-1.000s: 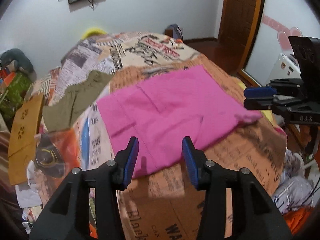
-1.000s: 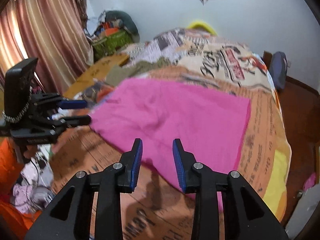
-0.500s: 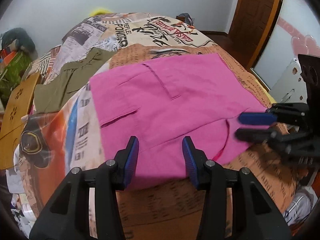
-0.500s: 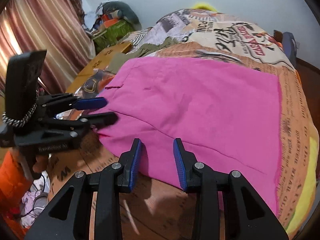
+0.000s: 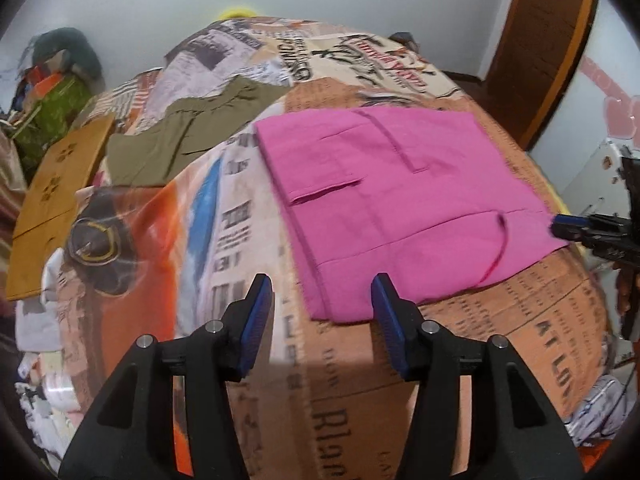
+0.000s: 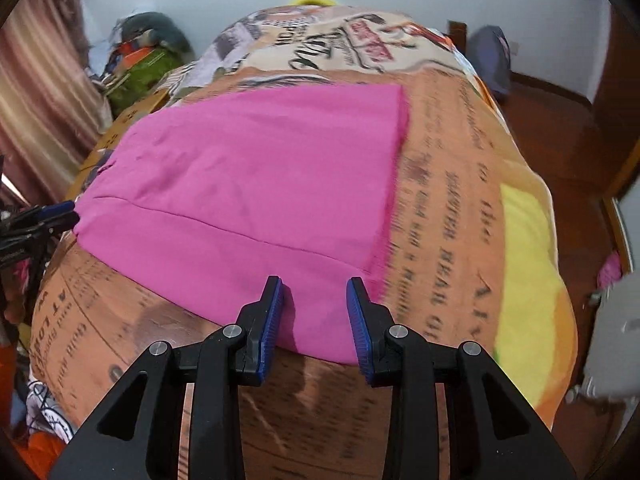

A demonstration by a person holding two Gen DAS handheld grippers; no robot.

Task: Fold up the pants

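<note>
The pink pants lie spread flat on the newsprint-patterned blanket, looking light, soft and limp, best pinched at their near corners. The left gripper hangs over the near left corner, jaws opening and holding nothing; the right gripper straddles the near hem, parted and not yet pinching. No containers show.

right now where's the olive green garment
In the left wrist view, the olive green garment lies upper left on the printed bedspread, left of the pink pants, not touching them.
</note>
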